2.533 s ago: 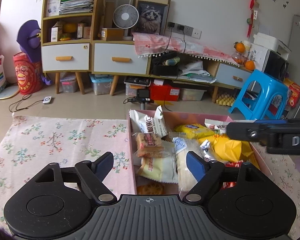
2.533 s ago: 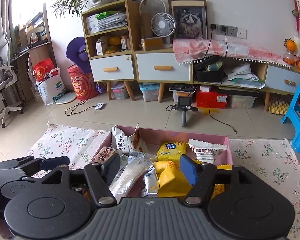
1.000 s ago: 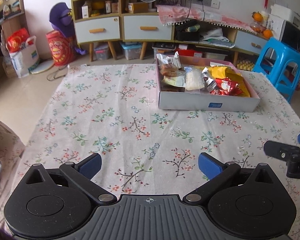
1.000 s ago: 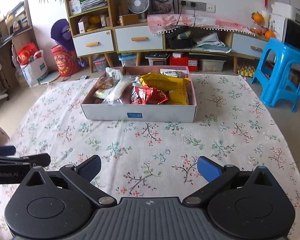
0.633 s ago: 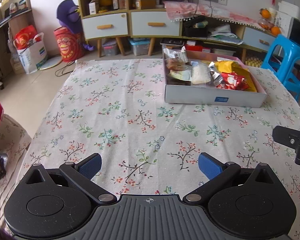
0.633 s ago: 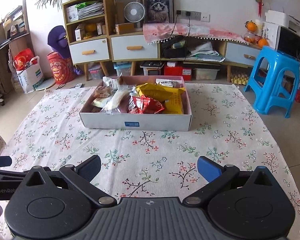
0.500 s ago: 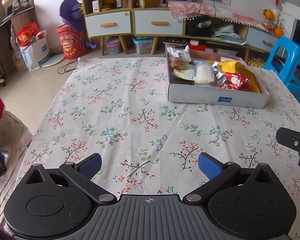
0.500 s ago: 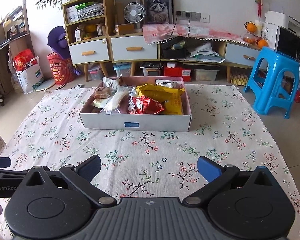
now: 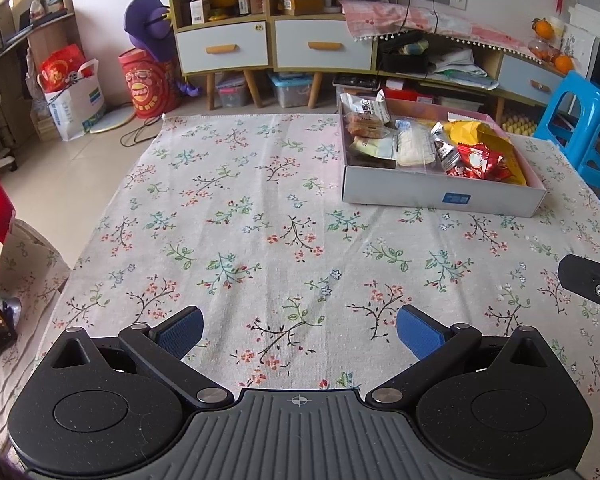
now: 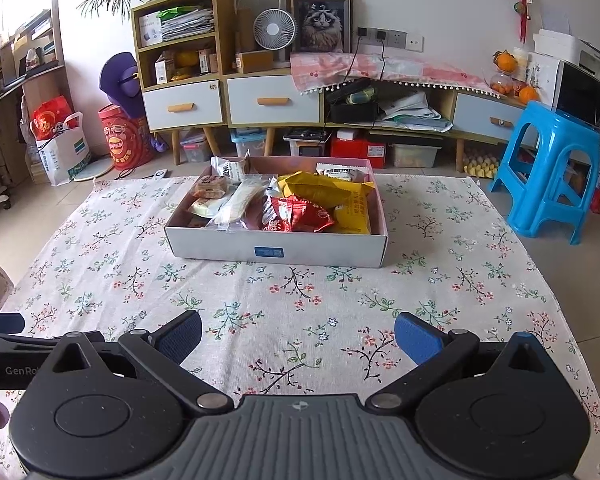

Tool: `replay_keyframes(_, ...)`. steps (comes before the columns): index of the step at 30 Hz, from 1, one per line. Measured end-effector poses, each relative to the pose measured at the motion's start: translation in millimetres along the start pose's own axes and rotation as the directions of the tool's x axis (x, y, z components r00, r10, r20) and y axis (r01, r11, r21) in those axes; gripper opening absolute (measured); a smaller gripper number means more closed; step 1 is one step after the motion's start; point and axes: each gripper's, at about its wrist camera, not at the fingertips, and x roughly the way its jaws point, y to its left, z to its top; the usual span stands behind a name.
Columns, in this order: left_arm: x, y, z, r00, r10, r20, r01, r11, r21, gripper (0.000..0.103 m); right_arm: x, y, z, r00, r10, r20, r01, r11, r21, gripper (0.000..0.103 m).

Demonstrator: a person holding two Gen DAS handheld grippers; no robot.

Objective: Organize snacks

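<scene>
Two grippers, left gripper (image 9: 298,330) and right gripper (image 10: 298,338), fingers spread wide, empty | my packets' print unreadable | box (image 10: 276,246) on table (image 10: 440,280) heaped with snacks (image 10: 300,204).

A floral tablecloth (image 10: 292,296) is covering the counter (image 9: 236,216), and a shallow cardboard box (image 10: 276,246) of snack packets is sitting directly on it, toward the far edge.

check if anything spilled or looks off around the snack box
Nothing spilled: all snacks sit inside the box, none on the cloth. They lie jumbled and overlapping. Both grippers are open and empty.
</scene>
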Motion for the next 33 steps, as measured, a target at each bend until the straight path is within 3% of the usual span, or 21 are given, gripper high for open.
replay_keyframes(33, -0.1, -0.7, -0.5, 1.0, -0.002, -0.001, 0.002, 1.0, 0.001, 0.103, 1.2, 0.9, -2.1, 1.0, -0.001, -0.013, 0.001, 1.0, 0.0, 0.094)
